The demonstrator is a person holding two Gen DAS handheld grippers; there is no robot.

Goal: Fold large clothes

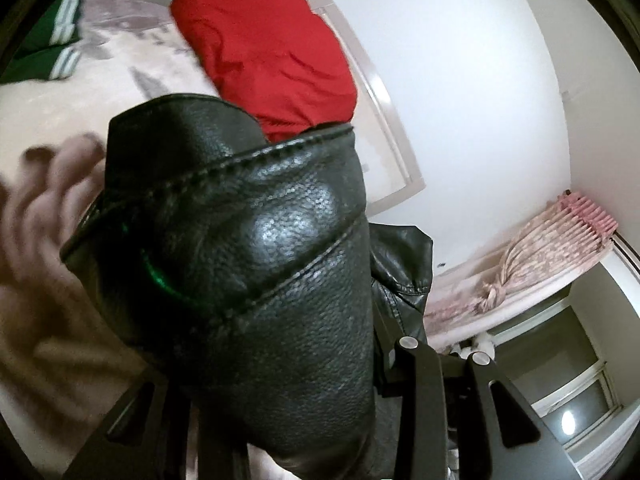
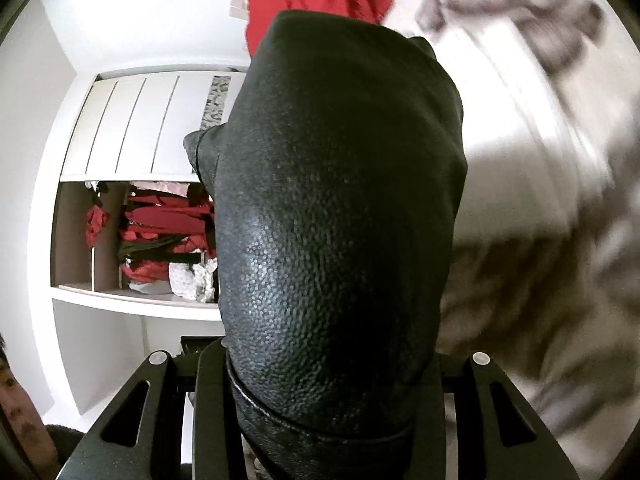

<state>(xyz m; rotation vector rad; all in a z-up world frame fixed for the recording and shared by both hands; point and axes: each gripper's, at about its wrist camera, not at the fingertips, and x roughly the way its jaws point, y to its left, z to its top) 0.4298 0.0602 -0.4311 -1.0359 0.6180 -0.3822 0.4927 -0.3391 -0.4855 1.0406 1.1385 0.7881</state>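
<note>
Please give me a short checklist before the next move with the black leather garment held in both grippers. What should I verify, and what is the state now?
1. Left gripper holds the black leather garment: ok.
2. Right gripper holds it: ok, leather fills the jaws.
3. Garment lifted off the patterned bed cover: ok.
4. Red garment lies outside the landing area: cannot tell.
5. Green striped garment away from the leather: ok.
6. Leather hangs flat, untwisted: cannot tell.

A tied pink curtain [image 1: 536,256] hangs at four o'clock beside a dark window [image 1: 576,384]. At nine o'clock in the right view, an open wardrobe [image 2: 132,216] holds stacked clothing (mostly red) beneath white slatted doors [image 2: 132,128].
</note>
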